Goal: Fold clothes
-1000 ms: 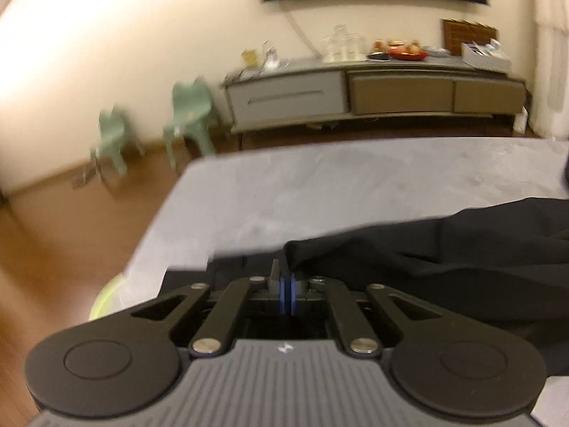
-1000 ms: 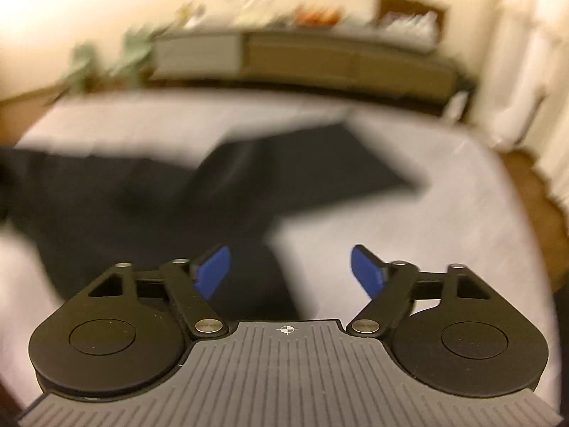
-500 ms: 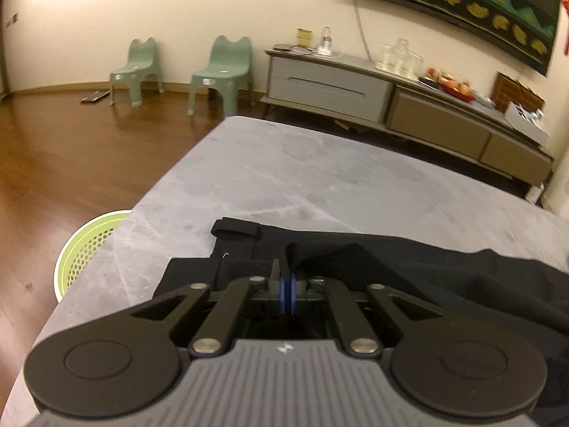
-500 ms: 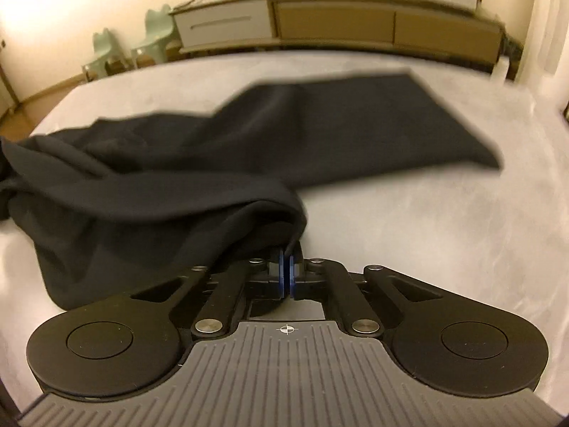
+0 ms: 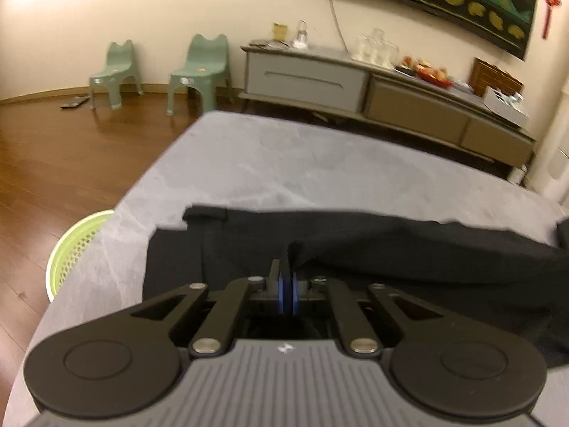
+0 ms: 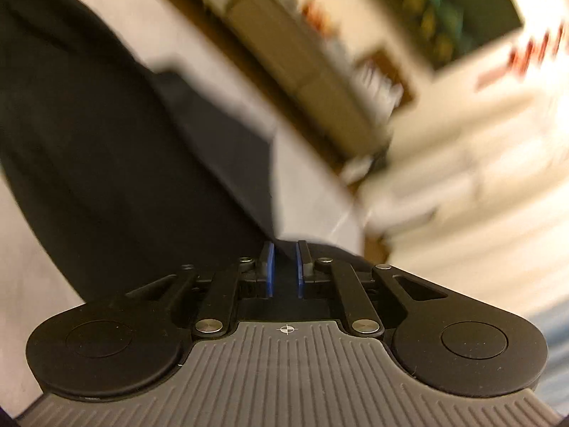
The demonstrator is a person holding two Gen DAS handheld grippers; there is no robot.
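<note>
A black garment (image 5: 391, 249) lies crumpled across the near part of the grey table (image 5: 284, 163). My left gripper (image 5: 286, 277) is shut on a raised fold of it near the garment's left end. In the right wrist view, which is tilted and blurred, the same black garment (image 6: 106, 160) runs from the upper left down to my right gripper (image 6: 284, 252). Its jaws are opening slightly, a narrow gap shows between the blue pads, and dark cloth still sits in that gap. The pale table (image 6: 306, 185) shows beyond the cloth.
A lime-green mesh basket (image 5: 71, 245) stands on the wood floor by the table's left edge. Two small green chairs (image 5: 199, 67) and a long sideboard (image 5: 355, 85) line the far wall. Bare table stretches beyond the garment.
My right gripper went from wide open to closed on the garment's edge, then rolled sharply and pulled the cloth along. My left gripper kept its hold and shifted a little.
</note>
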